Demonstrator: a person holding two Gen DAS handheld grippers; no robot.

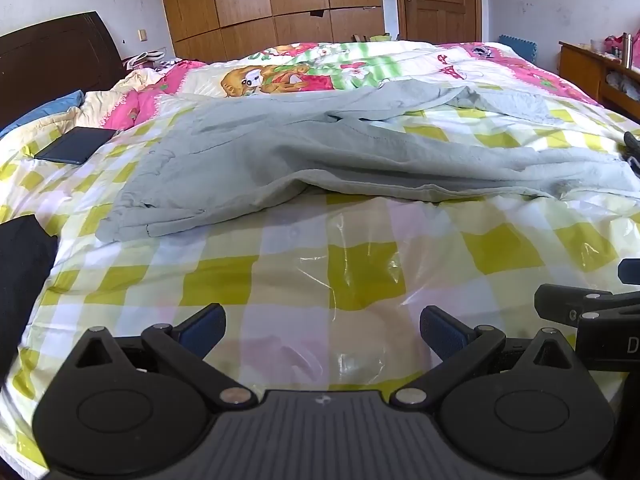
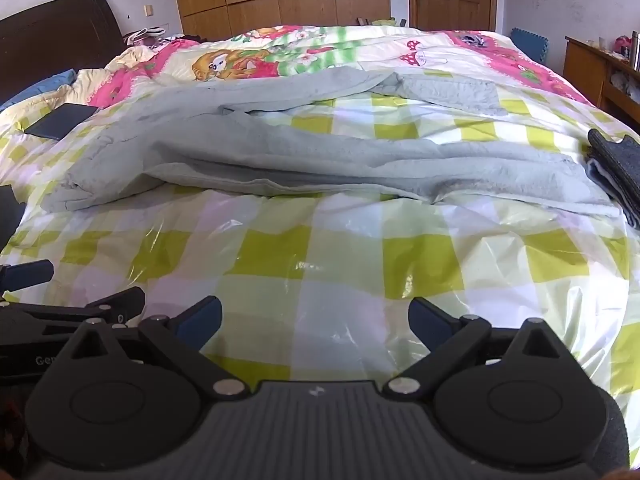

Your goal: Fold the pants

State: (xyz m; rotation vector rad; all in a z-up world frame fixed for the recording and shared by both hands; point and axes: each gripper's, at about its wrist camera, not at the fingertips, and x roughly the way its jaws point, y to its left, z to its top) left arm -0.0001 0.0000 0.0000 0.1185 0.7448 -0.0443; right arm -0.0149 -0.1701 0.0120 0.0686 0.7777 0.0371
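Grey pants (image 1: pixel 320 152) are lying spread and rumpled across the checked sheet (image 1: pixel 360 264) on the bed, legs splaying rightward. Left gripper (image 1: pixel 322 330) and right gripper (image 2: pixel 314 320) are hovering near the bed edge, fingers wide apart, holding nothing. A dark tablet (image 1: pixel 76 145) is lying left of the pants; folded dark cloth (image 2: pixel 616 168) is touching their right end.

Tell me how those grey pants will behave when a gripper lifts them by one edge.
The grey pants will probably be floppy: they lie rumpled, with soft folds, so whatever is not held should sag. They look like thick, fleecy cloth, so likely not slippery in the pads. The checked plastic sheet under them looks glossy, so a push may slide them rather than fold them.
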